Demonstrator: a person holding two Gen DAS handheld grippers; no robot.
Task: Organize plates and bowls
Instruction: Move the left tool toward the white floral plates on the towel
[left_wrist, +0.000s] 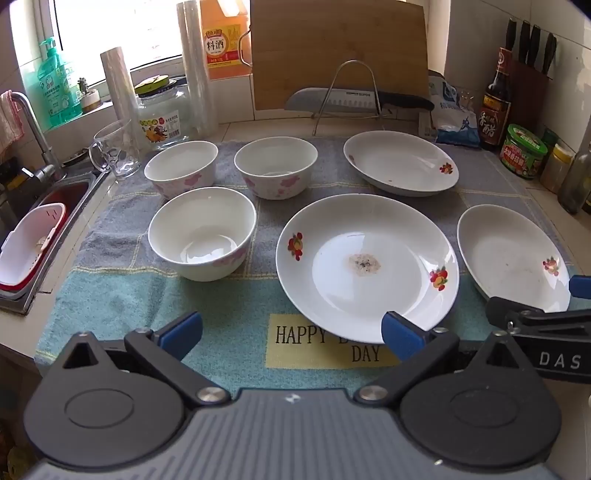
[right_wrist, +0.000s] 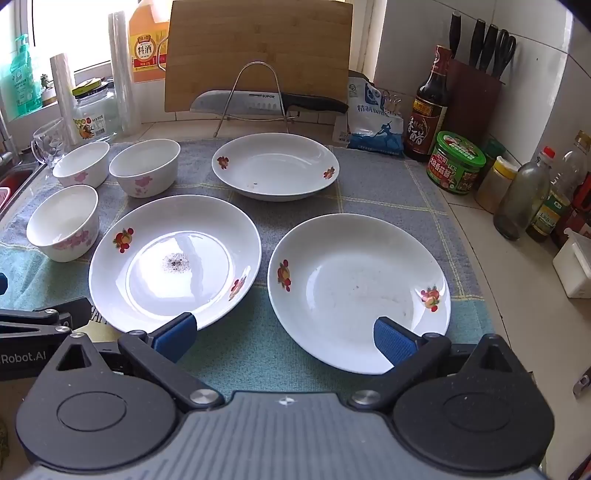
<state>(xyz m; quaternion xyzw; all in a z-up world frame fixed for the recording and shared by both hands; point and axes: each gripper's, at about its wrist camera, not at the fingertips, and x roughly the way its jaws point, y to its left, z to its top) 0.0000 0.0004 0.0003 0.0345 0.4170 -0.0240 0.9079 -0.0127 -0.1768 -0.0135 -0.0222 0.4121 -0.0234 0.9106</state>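
Three white bowls with pink flowers stand on the towel (left_wrist: 122, 295): a near bowl (left_wrist: 202, 232), a far left bowl (left_wrist: 181, 168) and a far middle bowl (left_wrist: 276, 166). Three white plates with fruit prints lie to their right: a stained middle plate (left_wrist: 367, 266), a far plate (left_wrist: 400, 162) and a right plate (left_wrist: 511, 258). My left gripper (left_wrist: 291, 334) hovers open over the towel's front, its right finger over the middle plate's near rim. My right gripper (right_wrist: 284, 338) hovers open between the middle plate (right_wrist: 173, 262) and the right plate (right_wrist: 358, 291). Both hold nothing.
A sink (left_wrist: 48, 206) with a red and white basket lies left. A glass mug (left_wrist: 116, 151), jar (left_wrist: 164, 118), knife on a wire rack (left_wrist: 354, 101) and cutting board (left_wrist: 340, 51) stand behind. Bottles and jars (right_wrist: 458, 166) line the right wall.
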